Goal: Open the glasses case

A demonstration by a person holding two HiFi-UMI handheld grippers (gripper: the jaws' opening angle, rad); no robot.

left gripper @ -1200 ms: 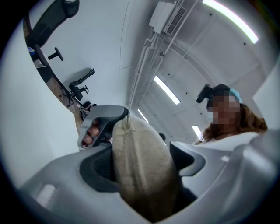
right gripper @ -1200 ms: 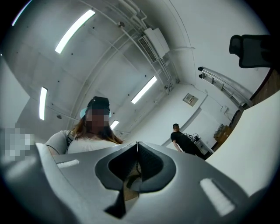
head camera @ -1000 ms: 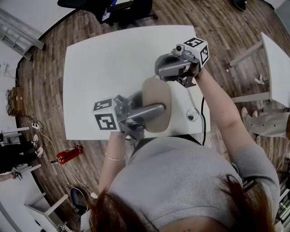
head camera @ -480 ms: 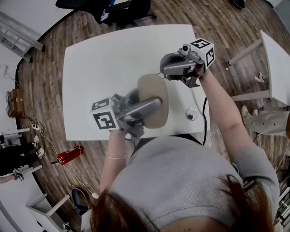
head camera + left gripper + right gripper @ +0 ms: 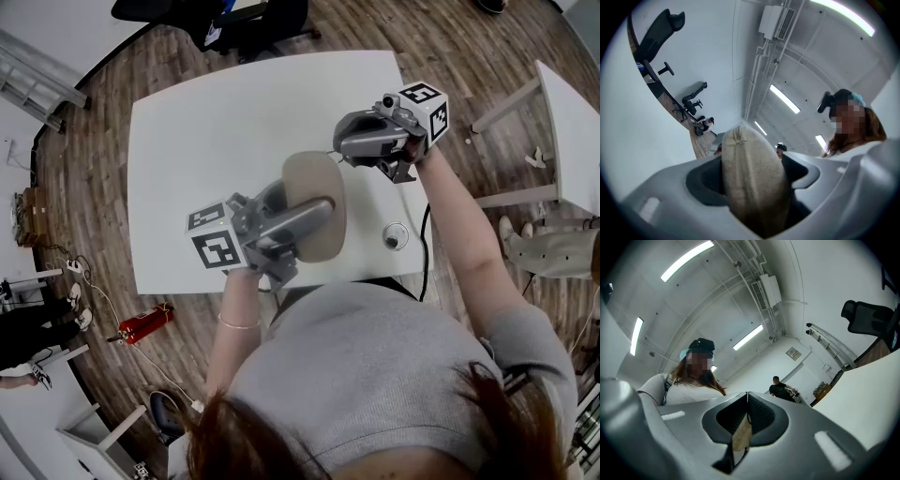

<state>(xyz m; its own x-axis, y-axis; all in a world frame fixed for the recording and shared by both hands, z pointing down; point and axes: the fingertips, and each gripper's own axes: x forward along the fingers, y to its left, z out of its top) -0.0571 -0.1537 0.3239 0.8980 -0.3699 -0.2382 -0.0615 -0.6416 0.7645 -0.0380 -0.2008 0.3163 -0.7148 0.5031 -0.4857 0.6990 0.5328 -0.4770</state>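
Observation:
A beige oval glasses case (image 5: 314, 202) is held above the white table (image 5: 206, 141), close in front of the person. My left gripper (image 5: 302, 217) is clamped across the case's body; in the left gripper view the case (image 5: 752, 178) fills the gap between the grey fingers (image 5: 708, 183). My right gripper (image 5: 343, 142) reaches the case's far upper end from the right. Its jaws are pressed together on a thin beige flap edge (image 5: 742, 437) of the case, seen in the right gripper (image 5: 746, 398) view. The case looks closed; its seam is not visible.
A round grommet (image 5: 396, 234) with a black cable (image 5: 424, 258) sits at the table's near right corner. A second white table (image 5: 572, 131) stands to the right. Office chairs (image 5: 234, 23) are beyond the far edge, and a red fire extinguisher (image 5: 141, 322) lies on the floor at left.
The case and my left gripper have shifted slightly left and up in the head view, and my right gripper has drifted a little to the right. Both grips look unchanged.

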